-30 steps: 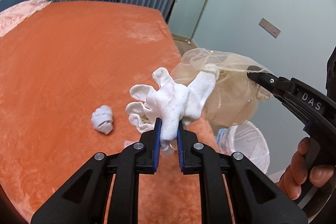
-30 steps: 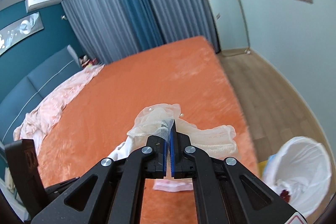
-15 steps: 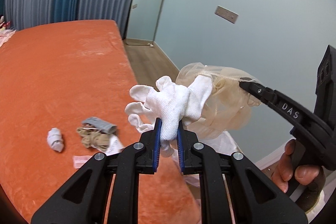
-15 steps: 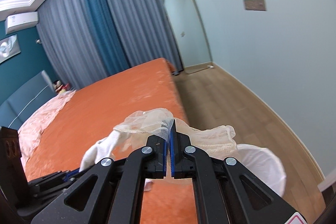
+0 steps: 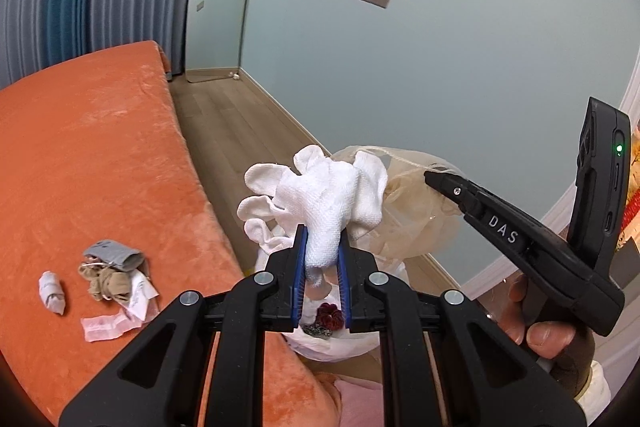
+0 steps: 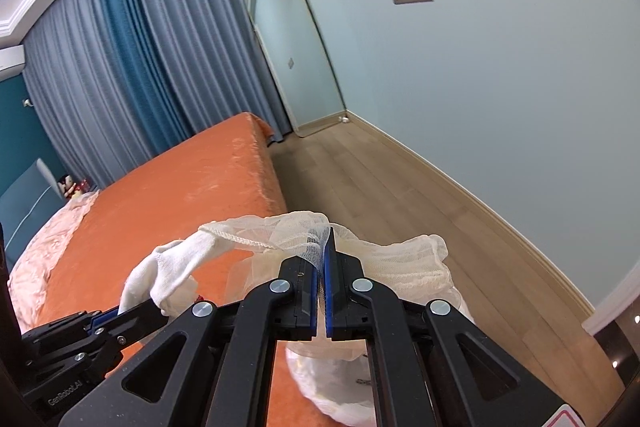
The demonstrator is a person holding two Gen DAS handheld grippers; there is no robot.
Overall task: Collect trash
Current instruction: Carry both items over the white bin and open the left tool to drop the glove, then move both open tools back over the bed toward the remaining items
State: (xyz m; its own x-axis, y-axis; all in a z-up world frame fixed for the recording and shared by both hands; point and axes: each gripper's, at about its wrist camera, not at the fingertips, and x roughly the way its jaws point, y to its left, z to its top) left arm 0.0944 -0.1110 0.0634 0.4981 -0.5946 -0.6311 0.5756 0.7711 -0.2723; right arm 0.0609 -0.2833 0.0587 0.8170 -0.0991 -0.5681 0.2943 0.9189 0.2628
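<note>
Clearly soft and light, the white glove (image 5: pixel 328 199) droops from the left tongs (image 5: pixel 322 263), pinched at its cuff. The right tongs (image 6: pixel 320 287) are pressed together on a flimsy mesh bag (image 6: pixel 400 259), best held by bunched fabric.

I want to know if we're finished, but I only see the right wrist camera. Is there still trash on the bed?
Observer: Yes: a grey sock, a beige stocking and wrappers piled on the orange bed, a white wad beside them.
Operator: What's in the bin?
Observer: Something dark red lies in the white bin bag, below the left gripper.
Operator: What's it holding?
Observer: A white glove, beside the mesh bag in your right gripper.
</note>
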